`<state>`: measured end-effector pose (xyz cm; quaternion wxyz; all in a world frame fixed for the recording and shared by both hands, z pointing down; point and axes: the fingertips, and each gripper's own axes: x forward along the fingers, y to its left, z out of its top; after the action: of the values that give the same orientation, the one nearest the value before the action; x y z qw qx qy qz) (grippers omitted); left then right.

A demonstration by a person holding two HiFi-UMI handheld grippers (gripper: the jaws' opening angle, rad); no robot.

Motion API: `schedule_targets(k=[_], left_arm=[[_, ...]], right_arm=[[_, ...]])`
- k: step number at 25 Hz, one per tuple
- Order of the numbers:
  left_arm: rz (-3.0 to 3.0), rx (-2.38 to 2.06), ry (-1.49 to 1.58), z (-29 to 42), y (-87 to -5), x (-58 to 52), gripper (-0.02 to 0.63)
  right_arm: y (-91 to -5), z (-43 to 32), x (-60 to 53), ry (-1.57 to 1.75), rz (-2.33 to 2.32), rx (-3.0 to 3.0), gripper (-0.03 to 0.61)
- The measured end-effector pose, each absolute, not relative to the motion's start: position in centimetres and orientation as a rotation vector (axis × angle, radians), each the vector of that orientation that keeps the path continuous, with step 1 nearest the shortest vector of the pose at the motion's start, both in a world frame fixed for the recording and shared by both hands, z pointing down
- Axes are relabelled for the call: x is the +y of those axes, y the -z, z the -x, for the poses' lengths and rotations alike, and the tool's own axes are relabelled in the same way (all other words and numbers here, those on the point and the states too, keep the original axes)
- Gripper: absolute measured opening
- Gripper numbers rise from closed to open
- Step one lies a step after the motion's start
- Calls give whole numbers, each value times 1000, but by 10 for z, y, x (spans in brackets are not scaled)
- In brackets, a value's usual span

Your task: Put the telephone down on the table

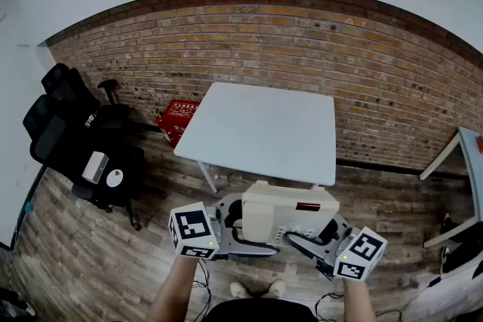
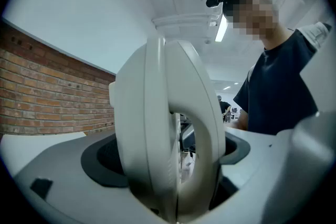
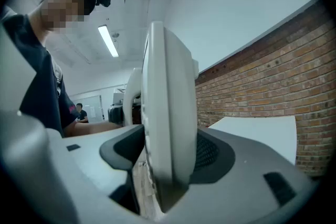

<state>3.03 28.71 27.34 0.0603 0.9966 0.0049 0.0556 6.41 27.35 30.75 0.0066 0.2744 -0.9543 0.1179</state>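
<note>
A cream desk telephone [image 1: 283, 211] with its handset on the left side hangs in the air in front of the near edge of the white table [image 1: 260, 128]. My left gripper [image 1: 230, 226] clamps the phone's left end, handset side, and my right gripper [image 1: 317, 237] clamps its right end. In the left gripper view the handset and body [image 2: 163, 128] fill the gap between the wide-set jaws. The right gripper view shows the phone's thin edge [image 3: 165, 123] standing upright between the jaws, with the table [image 3: 257, 128] beyond.
A brick wall [image 1: 302, 49] runs behind the table. Black office chairs [image 1: 75, 139] stand at the left, and a red basket [image 1: 177, 117] sits on the floor by the table's left leg. Another table's corner [image 1: 468, 147] shows at the right. The floor is wood planks.
</note>
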Motion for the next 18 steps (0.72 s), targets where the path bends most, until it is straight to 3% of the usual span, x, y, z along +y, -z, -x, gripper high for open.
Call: schedule_targets(k=[18], left_arm=[[-2998, -48, -194, -60, -284, 279, 483]], right_arm=[[-317, -94, 264, -388, -813, -3001, 264]])
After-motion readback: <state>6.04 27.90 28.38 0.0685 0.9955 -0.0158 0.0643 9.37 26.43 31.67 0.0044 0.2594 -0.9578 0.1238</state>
